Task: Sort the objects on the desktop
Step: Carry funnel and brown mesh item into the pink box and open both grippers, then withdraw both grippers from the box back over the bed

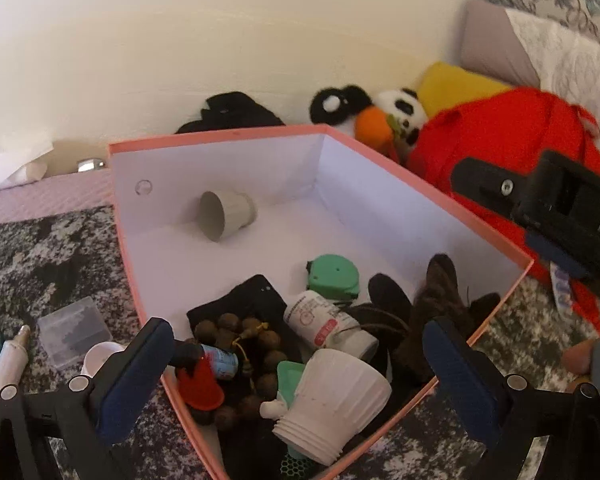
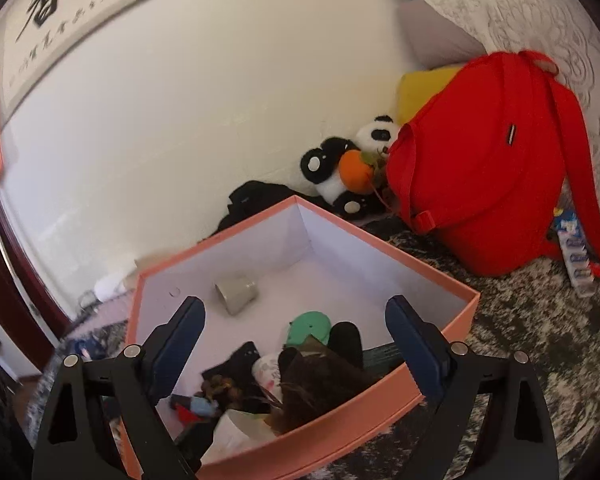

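On the patterned bedspread [image 1: 52, 264], at the far left of the left wrist view, a few things lie outside the pink box [image 1: 220, 134]: a white tube [image 1: 8, 364], a clear plastic case [image 1: 74, 332] and a small white cup [image 1: 100, 356] just beside the box's left wall. These look like the items left to sort. The left tool [image 1: 300, 364] hangs over the box's near corner with its pads spread wide and nothing between them.

Inside the box, a grey cup [image 1: 226, 214] lies on its side near the far-left wall. The near end is crowded: a string of brown beads [image 1: 240, 336], a small bottle with a red cap [image 1: 208, 372], a white pill bottle [image 1: 324, 326], a green round case [image 1: 334, 276], a large white ribbed cup [image 1: 340, 396] and dark cloth [image 1: 436, 308].

The right tool [image 2: 296, 340] hovers above the box's near wall, also wide and empty.

To do the next pick well, I would swing the left tool over the left rim toward the small white cup, approach from above with pads straddling its wall, and keep clear of the box edge. Release should aim for the bare floor of the box around its middle, not the pile.

To the right, a red backpack [image 2: 480, 168] and plush panda [image 2: 376, 132] sit well apart from the work.
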`<state>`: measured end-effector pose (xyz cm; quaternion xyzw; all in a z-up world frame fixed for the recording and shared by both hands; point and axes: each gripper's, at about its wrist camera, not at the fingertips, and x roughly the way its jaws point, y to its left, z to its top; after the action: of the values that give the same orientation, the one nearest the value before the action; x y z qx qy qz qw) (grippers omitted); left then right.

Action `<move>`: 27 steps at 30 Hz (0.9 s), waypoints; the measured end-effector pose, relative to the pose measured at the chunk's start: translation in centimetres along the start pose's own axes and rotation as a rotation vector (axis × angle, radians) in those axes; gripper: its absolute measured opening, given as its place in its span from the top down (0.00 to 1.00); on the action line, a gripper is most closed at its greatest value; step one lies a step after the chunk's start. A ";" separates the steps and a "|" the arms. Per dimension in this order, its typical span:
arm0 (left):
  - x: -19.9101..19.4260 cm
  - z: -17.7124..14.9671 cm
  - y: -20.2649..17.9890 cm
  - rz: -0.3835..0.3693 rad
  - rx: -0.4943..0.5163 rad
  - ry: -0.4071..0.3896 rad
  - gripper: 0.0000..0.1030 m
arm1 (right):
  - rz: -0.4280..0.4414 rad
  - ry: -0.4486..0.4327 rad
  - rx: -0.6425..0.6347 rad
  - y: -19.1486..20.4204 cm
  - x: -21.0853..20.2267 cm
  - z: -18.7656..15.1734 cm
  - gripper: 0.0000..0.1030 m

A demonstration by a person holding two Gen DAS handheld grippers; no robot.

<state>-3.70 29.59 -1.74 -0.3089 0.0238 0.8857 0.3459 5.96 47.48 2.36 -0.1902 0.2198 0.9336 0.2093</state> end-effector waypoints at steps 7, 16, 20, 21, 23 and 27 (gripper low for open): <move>-2.1 -0.7 3.8 0.087 -0.093 0.024 0.00 | 0.028 -0.012 -0.042 2.3 -1.0 0.0 0.08; -9.6 -2.4 12.2 0.304 -0.155 -0.033 0.00 | 0.176 0.008 -0.057 8.7 -2.7 -1.5 0.08; -12.4 -3.8 17.5 0.387 -0.222 -0.017 0.00 | 0.235 0.045 -0.101 13.6 -2.4 -3.6 0.08; -13.0 -4.3 19.1 0.419 -0.247 -0.009 0.00 | 0.246 0.062 -0.111 14.9 -2.1 -4.3 0.08; -14.1 -5.0 21.5 0.473 -0.277 -0.003 0.00 | 0.267 0.099 -0.130 17.4 -1.3 -5.7 0.08; -16.5 -6.4 26.1 0.546 -0.349 0.002 0.00 | 0.348 0.221 -0.144 22.4 1.7 -8.9 0.08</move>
<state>-7.29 -1.71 -2.08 -0.3469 -0.0462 0.9360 0.0373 -3.79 25.35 1.63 -0.2654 0.2035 0.9424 0.0056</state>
